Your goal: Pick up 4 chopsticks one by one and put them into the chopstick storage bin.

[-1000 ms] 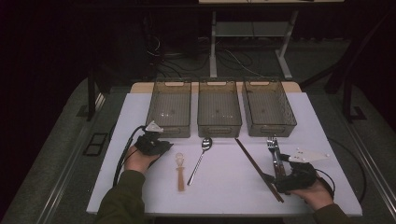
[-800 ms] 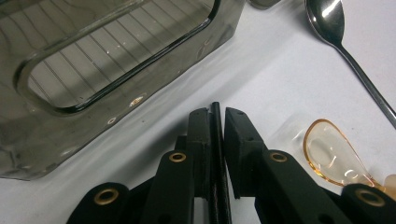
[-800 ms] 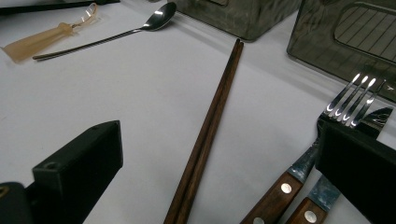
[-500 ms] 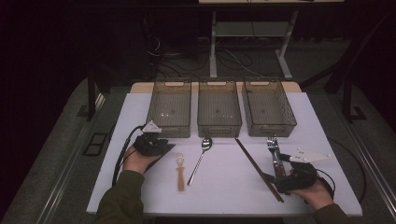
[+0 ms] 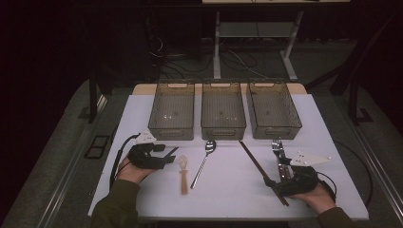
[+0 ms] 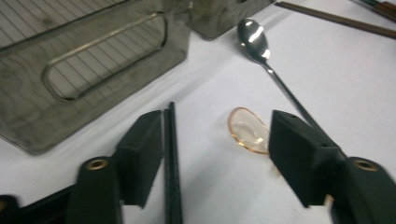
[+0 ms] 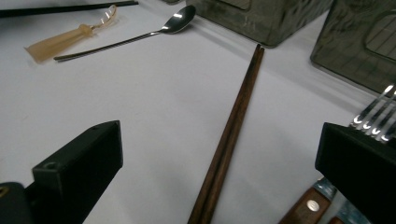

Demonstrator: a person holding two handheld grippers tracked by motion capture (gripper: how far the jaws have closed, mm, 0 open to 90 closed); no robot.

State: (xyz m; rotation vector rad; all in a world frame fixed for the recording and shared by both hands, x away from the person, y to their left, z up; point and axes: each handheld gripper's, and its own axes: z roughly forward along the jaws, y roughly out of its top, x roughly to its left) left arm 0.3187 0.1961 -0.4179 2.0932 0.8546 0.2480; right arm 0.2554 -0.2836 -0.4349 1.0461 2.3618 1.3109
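On the white table (image 5: pixel 142 114), my left gripper (image 5: pixel 167 156) (image 6: pixel 215 121) stands open. A thin black chopstick (image 6: pixel 171 158) (image 5: pixel 172 151) lies between its jaws, right beside the left jaw. The bowl of an amber plastic spoon (image 6: pixel 247 134) (image 5: pixel 183 173) lies by the right jaw. A metal spoon (image 5: pixel 204 161) (image 6: pixel 261 46) lies just beyond. My right gripper (image 5: pixel 278 178) (image 7: pixel 219 135) is open low over the table, with a pair of brown wooden chopsticks (image 7: pixel 233 126) (image 5: pixel 259 166) running between its jaws. Forks (image 5: pixel 278 149) (image 7: pixel 378 114) with wooden handles lie by its right jaw.
Three smoky see-through bins stand in a row at the back: left (image 5: pixel 172 110), middle (image 5: pixel 222 109), right (image 5: pixel 273 110). The left bin's handle wall (image 6: pixel 84 70) is close ahead of my left gripper. Dark floor, cables and a desk frame lie beyond the table.
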